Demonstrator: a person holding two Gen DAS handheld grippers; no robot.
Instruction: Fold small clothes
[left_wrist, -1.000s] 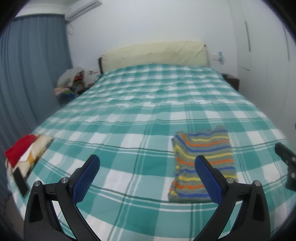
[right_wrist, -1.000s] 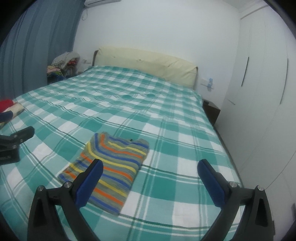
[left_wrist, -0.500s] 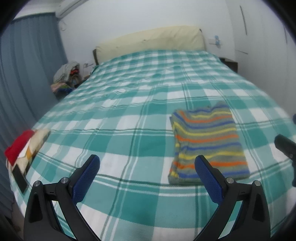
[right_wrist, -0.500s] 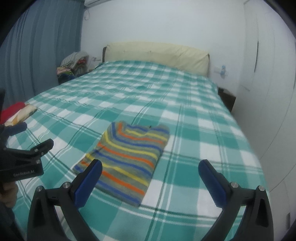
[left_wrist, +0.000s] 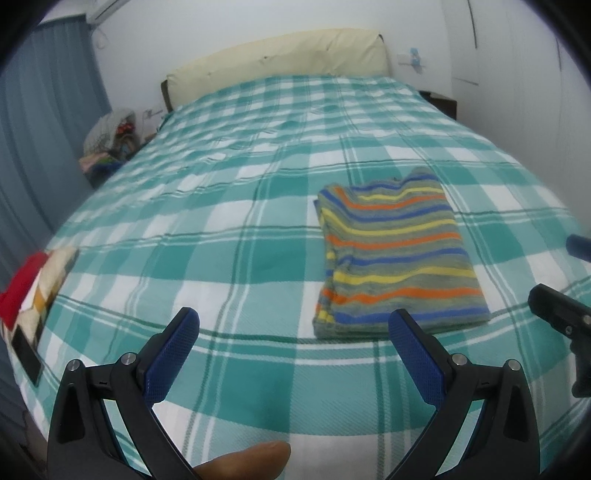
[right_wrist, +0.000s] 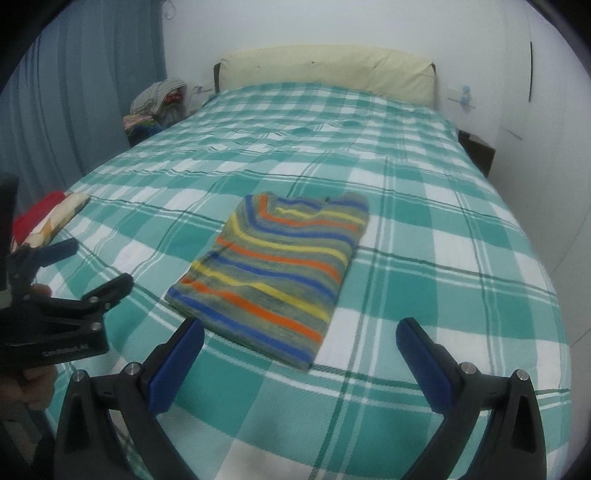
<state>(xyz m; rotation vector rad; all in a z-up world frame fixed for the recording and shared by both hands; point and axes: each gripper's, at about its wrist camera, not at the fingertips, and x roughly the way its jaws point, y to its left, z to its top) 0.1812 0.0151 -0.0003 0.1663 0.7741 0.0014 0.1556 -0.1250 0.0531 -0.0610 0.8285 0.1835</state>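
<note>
A small striped top (left_wrist: 397, 258), grey with blue, orange and yellow bands, lies folded into a rectangle on the green-and-white checked bed (left_wrist: 229, 206). It also shows in the right wrist view (right_wrist: 277, 273). My left gripper (left_wrist: 293, 332) is open and empty, just short of the top's near left corner. My right gripper (right_wrist: 301, 343) is open and empty, above the top's near edge. The left gripper also shows at the left of the right wrist view (right_wrist: 70, 266), and the right gripper's fingers at the right of the left wrist view (left_wrist: 554, 306).
A stack of folded clothes with red on top (left_wrist: 33, 291) lies at the bed's left edge (right_wrist: 48, 218). A pile of clothes (left_wrist: 110, 136) sits beside the cream headboard (left_wrist: 280, 59). A dark nightstand (right_wrist: 476, 155) and white wardrobe doors stand to the right.
Both grippers have moved forward and lower toward the striped top, which now looks larger in both views. Both stay open. The top has not moved.
</note>
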